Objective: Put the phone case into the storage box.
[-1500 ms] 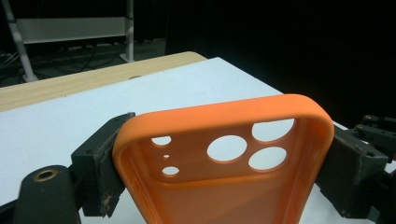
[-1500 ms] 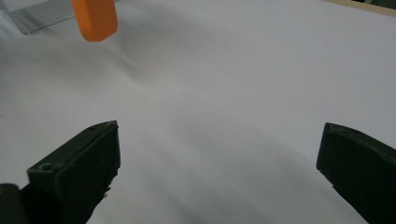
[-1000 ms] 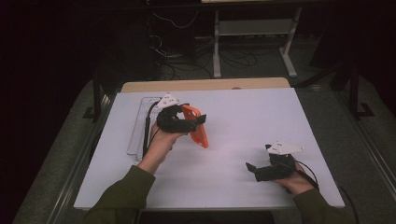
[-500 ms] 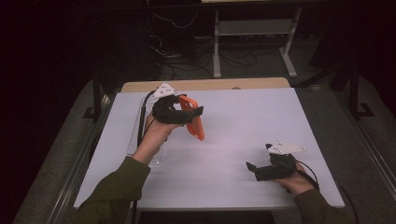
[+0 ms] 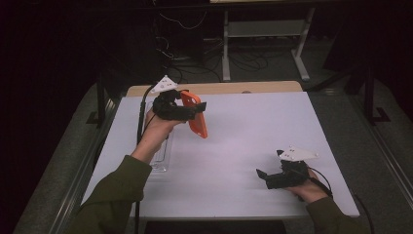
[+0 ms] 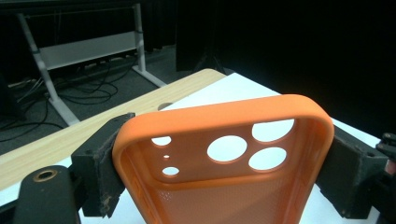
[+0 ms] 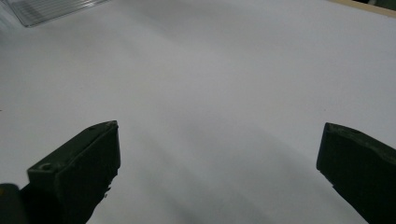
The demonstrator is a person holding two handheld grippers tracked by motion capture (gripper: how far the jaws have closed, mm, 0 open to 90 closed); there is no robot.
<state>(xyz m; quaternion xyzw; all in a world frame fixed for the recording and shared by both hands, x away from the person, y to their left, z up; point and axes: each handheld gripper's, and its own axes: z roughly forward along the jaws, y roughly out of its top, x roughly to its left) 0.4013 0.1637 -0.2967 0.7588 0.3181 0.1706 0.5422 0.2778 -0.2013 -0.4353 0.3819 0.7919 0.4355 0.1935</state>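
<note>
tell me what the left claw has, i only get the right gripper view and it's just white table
Observer: The left claw is shut on an orange phone case, held above the table.
Operator: which way does the case hang
Observer: In the high view its long side points down toward the table.
Operator: anything else on the table
Observer: A clear plastic tray lies near the left edge, under the left forearm.

The room is dark. The white counter [image 5: 253, 161] has a wooden strip [image 5: 219, 88] along its far edge. Behind it, cables [image 5: 195, 53] lie on the grey floor [image 5: 341, 92] by a metal frame [image 5: 263, 34].
</note>
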